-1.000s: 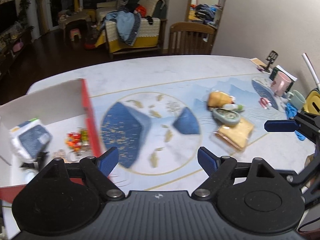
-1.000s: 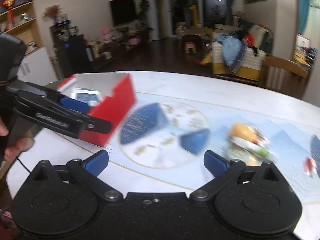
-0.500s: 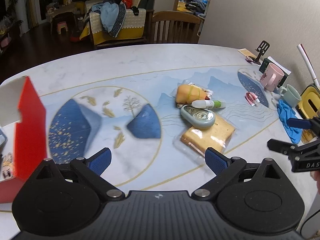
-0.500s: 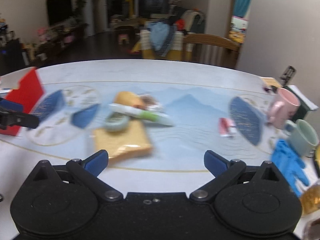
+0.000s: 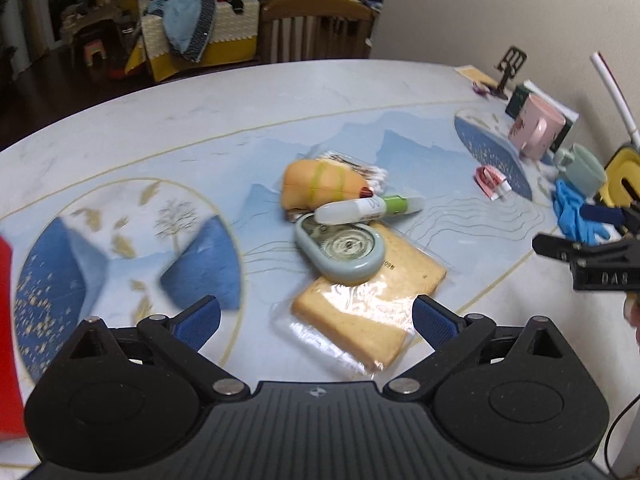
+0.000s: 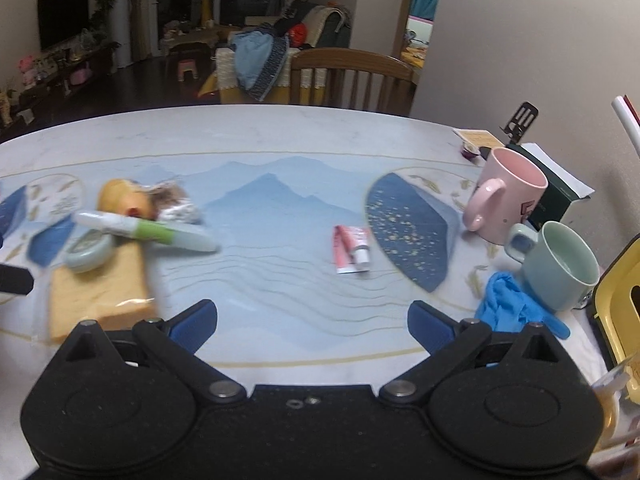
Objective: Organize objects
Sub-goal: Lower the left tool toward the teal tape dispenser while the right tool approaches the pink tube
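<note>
A small pile lies mid-table: a wrapped bread slice [image 5: 368, 312], a grey-green oval case [image 5: 340, 250] on top of it, a white and green tube [image 5: 368, 208] and an orange bun packet [image 5: 320, 186]. My left gripper [image 5: 316, 316] hovers just before the bread, its jaws opening wide with nothing between them. My right gripper [image 6: 313, 320] stands open and empty over bare tablecloth, with a small red and white tube [image 6: 352, 248] beyond it. The pile sits left in the right wrist view, bread slice [image 6: 96, 292] nearest. The right gripper [image 5: 580, 230] shows at the right edge of the left wrist view.
A pink mug [image 6: 508, 196], a green mug [image 6: 560, 264], a blue glove [image 6: 512, 300] and a yellow container [image 6: 616, 300] crowd the right end by the wall. A red box edge [image 5: 6, 340] shows far left. A wooden chair [image 6: 352, 80] stands behind the table.
Both grippers swung right and lower, away from the red box toward the pile. The left jaws spread wider. The right view now faces the mugs.
</note>
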Tool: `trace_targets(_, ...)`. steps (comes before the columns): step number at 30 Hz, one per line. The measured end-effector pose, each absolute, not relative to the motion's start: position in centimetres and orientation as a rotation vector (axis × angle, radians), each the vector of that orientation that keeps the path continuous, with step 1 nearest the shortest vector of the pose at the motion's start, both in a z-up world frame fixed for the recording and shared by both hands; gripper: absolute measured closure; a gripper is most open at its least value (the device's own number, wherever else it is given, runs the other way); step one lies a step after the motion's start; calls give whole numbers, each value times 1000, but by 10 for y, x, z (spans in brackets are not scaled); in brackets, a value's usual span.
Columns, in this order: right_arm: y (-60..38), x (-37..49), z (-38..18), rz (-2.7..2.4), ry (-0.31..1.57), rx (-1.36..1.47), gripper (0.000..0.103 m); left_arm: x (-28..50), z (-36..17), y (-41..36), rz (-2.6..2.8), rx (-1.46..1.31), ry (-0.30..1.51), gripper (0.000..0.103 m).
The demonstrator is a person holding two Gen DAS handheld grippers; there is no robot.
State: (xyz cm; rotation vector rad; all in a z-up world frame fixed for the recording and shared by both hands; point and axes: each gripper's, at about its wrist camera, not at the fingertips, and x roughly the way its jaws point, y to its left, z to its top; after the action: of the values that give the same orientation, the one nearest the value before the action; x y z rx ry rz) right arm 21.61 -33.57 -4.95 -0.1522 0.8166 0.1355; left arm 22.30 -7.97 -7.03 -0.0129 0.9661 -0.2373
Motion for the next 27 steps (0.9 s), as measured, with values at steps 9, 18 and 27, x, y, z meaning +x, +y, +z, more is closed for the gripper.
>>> trace_targets(9,-355,257,-70,78,831,-122,2,259,-89,-96,-240,-7,994,1)
trace_targets(18,-358,296,-91,52,854,-104,6,282,-102,-100,-238,-45,1003,1)
trace_targets(27,-358,327,-105,32,866,-73,23,293,-114,-96,-216,-77,1013,1)
